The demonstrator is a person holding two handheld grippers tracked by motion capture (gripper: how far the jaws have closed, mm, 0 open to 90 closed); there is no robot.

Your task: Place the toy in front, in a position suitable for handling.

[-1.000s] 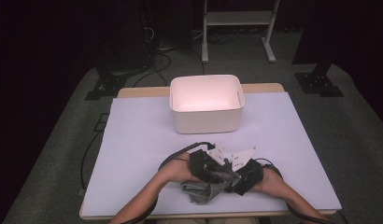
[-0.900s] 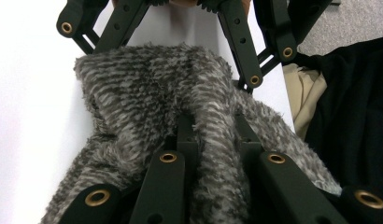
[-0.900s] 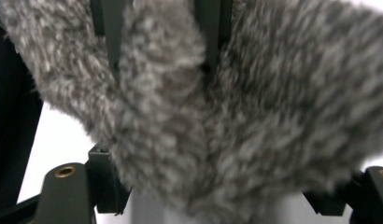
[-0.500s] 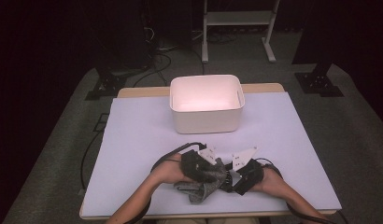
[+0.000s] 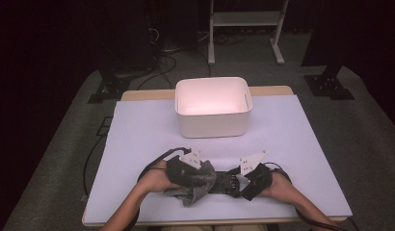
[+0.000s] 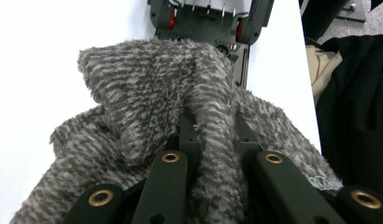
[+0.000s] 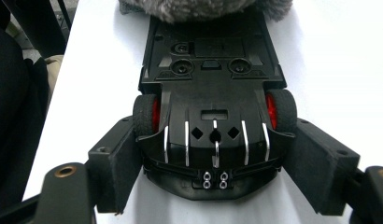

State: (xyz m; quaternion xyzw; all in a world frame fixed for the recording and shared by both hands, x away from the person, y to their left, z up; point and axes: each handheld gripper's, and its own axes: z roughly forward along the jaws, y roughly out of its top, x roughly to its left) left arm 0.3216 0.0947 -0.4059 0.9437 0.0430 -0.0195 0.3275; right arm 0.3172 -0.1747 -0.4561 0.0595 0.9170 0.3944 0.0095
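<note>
Item: toy car (image 7: pixel 213 116), black moulded plastic, lying upside down on the white table sheet (image 5: pixel 138 130). The flat underside faces up, showing screw wells, silver contact strips and red-hubbed rubber wheels. In the high view it sits near the front edge, at 6 o'clock from the bin.

Item: grey cloth (image 6: pixel 147 107), fuzzy knit with a mottled light and dark pile, soft and bunched. It is draped over the far end of the car.

Item: left gripper (image 6: pixel 213 126), jaws pinched together on a fold of the cloth, at 9 o'clock of the car.

Item: right gripper (image 7: pixel 213 163), at 3 o'clock of the car. Its jaws are clamped across the car's rear, with foam pads pressing on both flanks just behind the wheels.

Item: white plastic bin (image 5: pixel 212 108), rectangular with rounded corners, at 12 o'clock and well apart.

Risks, as judged: the pile may snag on the wheels or contact strips and drag. A hard wipe could twist the smooth car out of the pads. The thin pinch of cloth may slip free.
</note>
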